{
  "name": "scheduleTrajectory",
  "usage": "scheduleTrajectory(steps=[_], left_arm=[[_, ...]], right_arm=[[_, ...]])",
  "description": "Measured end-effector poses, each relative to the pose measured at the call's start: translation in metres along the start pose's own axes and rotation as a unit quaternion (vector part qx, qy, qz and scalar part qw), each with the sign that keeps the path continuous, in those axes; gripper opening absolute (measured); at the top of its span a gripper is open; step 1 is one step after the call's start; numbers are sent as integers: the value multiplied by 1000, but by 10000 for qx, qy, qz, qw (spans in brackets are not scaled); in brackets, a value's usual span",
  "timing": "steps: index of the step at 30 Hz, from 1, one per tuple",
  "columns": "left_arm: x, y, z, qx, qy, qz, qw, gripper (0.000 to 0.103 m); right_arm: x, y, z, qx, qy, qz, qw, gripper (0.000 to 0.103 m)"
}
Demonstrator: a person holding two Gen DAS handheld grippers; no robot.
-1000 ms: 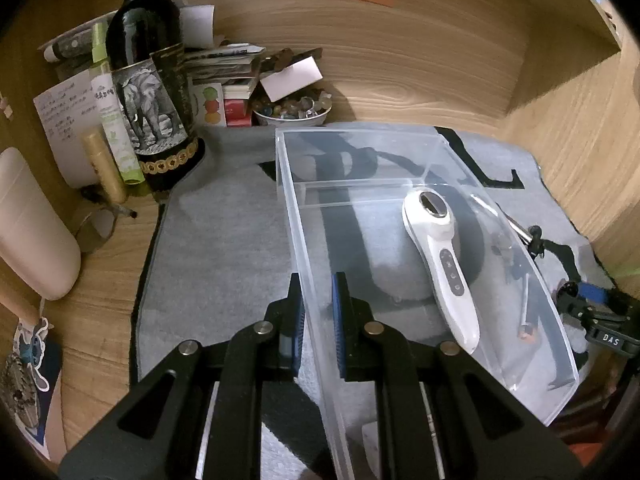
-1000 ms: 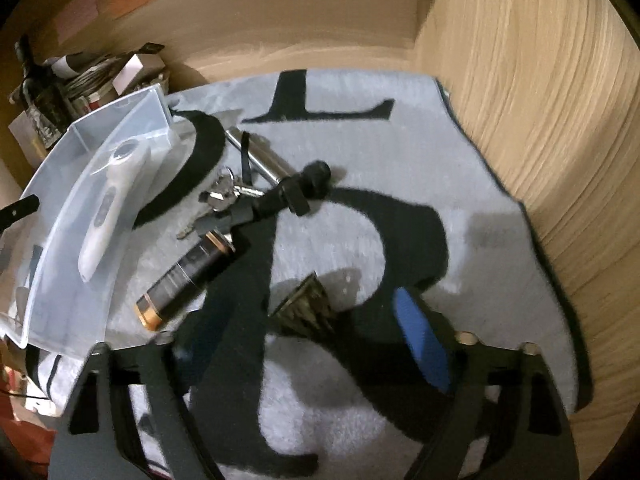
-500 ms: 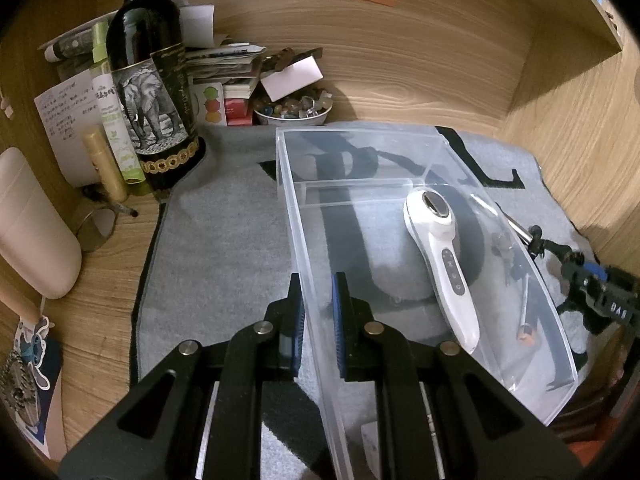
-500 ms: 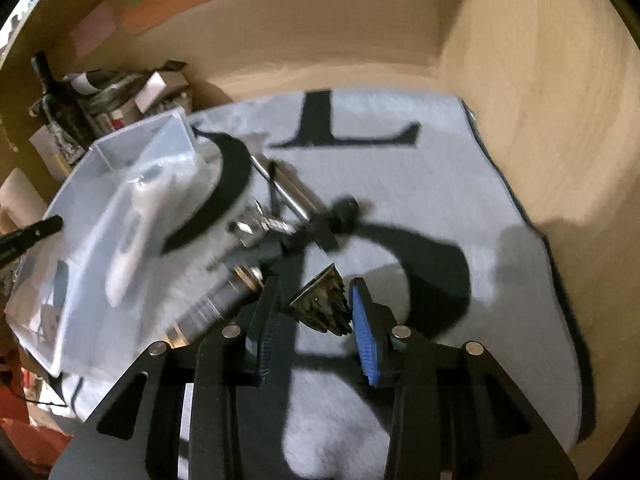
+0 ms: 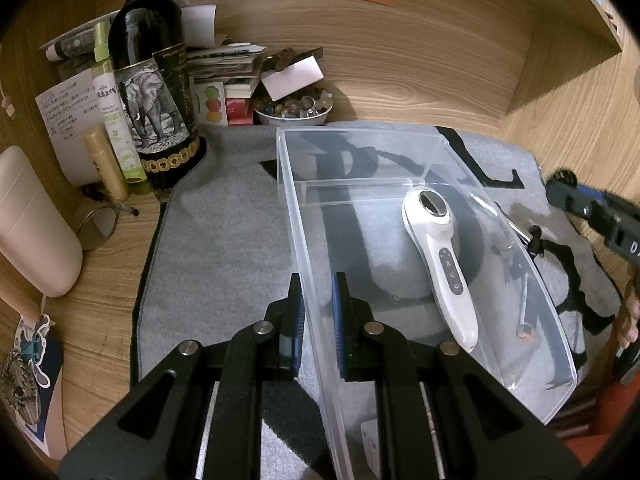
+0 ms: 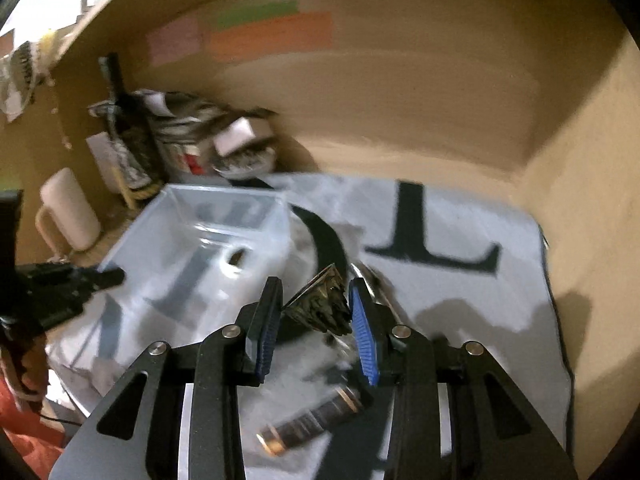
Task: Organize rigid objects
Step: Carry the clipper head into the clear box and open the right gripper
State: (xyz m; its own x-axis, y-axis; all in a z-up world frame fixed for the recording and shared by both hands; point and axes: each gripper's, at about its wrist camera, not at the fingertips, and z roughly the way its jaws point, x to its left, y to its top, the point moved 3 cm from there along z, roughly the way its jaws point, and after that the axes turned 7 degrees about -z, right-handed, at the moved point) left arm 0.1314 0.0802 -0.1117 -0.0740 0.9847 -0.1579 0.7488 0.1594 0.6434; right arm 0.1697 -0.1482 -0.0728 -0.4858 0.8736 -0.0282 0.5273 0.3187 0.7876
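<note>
A clear plastic bin (image 5: 360, 134) stands on the grey mat with a white handheld device (image 5: 440, 256) lying inside. My left gripper (image 5: 316, 280) is shut on the bin's near-left wall. In the right wrist view my right gripper (image 6: 315, 286) is shut on a small dark mottled pyramid (image 6: 324, 308), held above the mat beside the bin (image 6: 224, 200). Under it lie a dark cylinder with copper ends (image 6: 312, 424) and a blurred metal rod (image 6: 372, 276). The right gripper (image 5: 580, 204) also shows at the right edge of the left wrist view.
A wine bottle (image 5: 152, 80), a green tube (image 5: 116, 120), a pale container (image 5: 32, 224) and a bowl of beads (image 5: 294, 112) crowd the back left corner. Wooden walls close in the back and right. The grey mat (image 6: 460, 300) has black letters.
My right gripper closed on the pyramid, lifted it off the mat and swung up toward the bin. The left gripper and the bin stayed where they were.
</note>
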Motion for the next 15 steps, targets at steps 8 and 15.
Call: scheduleTrajectory(steps=[8, 15], left_arm=[[0, 0, 0, 5, 14, 34, 10000, 12], [-1, 0, 1, 5, -11, 36, 10000, 12]], right_arm=[[39, 26, 15, -118, 392, -525, 9978, 32], [69, 33, 37, 165, 793, -949, 9922, 32]])
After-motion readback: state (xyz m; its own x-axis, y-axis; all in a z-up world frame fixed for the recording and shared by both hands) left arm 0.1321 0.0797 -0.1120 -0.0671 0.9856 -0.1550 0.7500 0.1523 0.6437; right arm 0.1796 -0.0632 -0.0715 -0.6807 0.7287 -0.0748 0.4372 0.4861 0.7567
